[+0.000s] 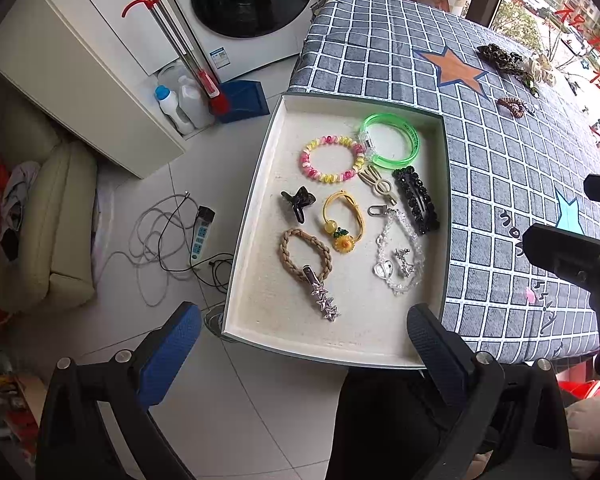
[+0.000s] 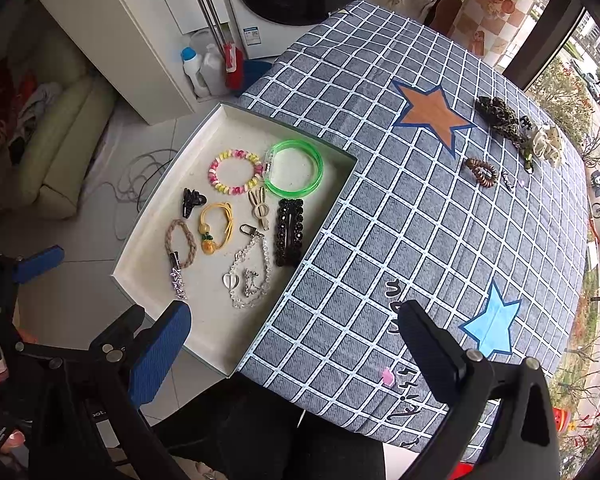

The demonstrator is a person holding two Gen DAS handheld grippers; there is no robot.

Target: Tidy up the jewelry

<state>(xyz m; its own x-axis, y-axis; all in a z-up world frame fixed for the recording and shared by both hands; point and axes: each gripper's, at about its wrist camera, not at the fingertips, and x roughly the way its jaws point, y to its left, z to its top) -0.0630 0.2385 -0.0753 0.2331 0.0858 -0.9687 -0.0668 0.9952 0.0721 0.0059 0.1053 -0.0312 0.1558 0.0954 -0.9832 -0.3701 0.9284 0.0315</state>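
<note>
A shallow white tray point(image 1: 252, 216) point(image 2: 156, 236) lies at the table's near left corner. It holds several pieces: a green bangle point(image 1: 390, 142) point(image 2: 296, 168), a pink-yellow coil tie point(image 1: 332, 158), a black beaded clip point(image 1: 416, 200) point(image 2: 289, 232), a braided band point(image 1: 304, 256) and a crystal chain point(image 1: 400, 256) point(image 2: 252, 276). A leopard scrunchie point(image 2: 500, 116), a cream scrunchie point(image 2: 546, 140) and a brown coil tie point(image 2: 481, 172) lie on the far cloth. My left gripper point(image 1: 304, 352) is open, empty, before the tray's near edge. My right gripper point(image 2: 296, 348) is open, empty, above the near cloth.
The table carries a blue checked cloth point(image 2: 380, 200) with an orange star point(image 2: 432, 112) and a light blue star point(image 2: 492, 320). A small pink item point(image 2: 387, 376) lies near the front edge. A washing machine point(image 1: 244, 4), a cabinet point(image 1: 76, 76), bottles and cables stand left on the floor.
</note>
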